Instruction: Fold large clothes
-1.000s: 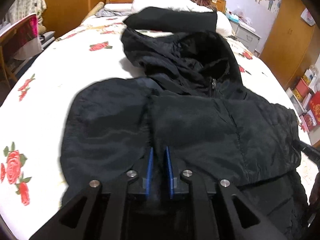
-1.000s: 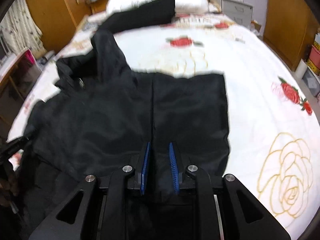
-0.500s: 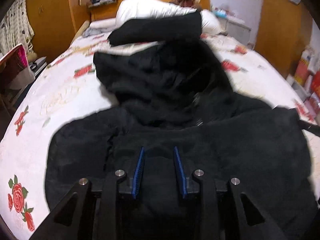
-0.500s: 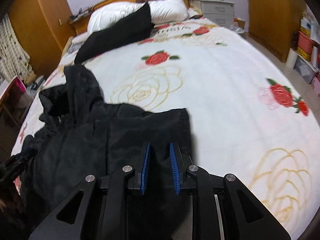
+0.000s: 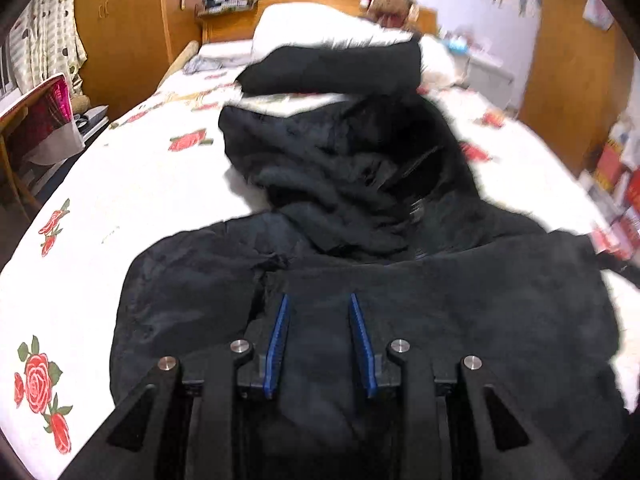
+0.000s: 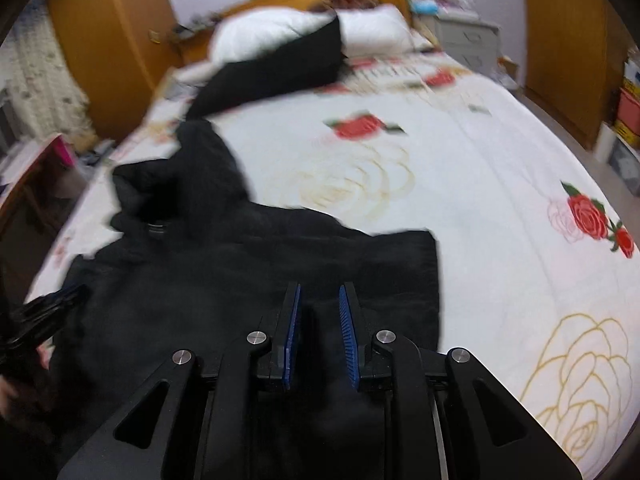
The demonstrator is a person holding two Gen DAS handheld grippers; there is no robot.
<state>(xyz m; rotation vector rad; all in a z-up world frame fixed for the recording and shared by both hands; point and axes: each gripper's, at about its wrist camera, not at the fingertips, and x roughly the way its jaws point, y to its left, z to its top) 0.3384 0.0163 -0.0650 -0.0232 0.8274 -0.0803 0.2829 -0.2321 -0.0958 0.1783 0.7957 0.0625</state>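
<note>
A black hooded jacket (image 5: 440, 300) lies across the rose-print bed (image 5: 140, 184), its hood (image 5: 340, 176) bunched towards the pillows. My left gripper (image 5: 318, 298) hovers low over the jacket's folded front. Its blue pads stand apart and do not pinch the fabric seen between them. In the right wrist view the jacket (image 6: 200, 280) fills the lower left. There my right gripper (image 6: 320, 287) is shut on a thick fold of it near the jacket's right edge. The left gripper's tip (image 6: 44, 312) shows at the left edge.
A second black garment (image 5: 332, 68) lies folded against the white pillows (image 5: 304, 24) at the headboard. Bare sheet (image 6: 480, 200) stretches right of the jacket. A wooden chair (image 5: 36, 120) stands left of the bed. A grey nightstand (image 6: 468, 40) and wardrobes are on the right.
The left jaws have widened from nearly closed. Both grippers have shifted over the jacket, and its right side now covers less of the sheet. The right jaws keep the same gap.
</note>
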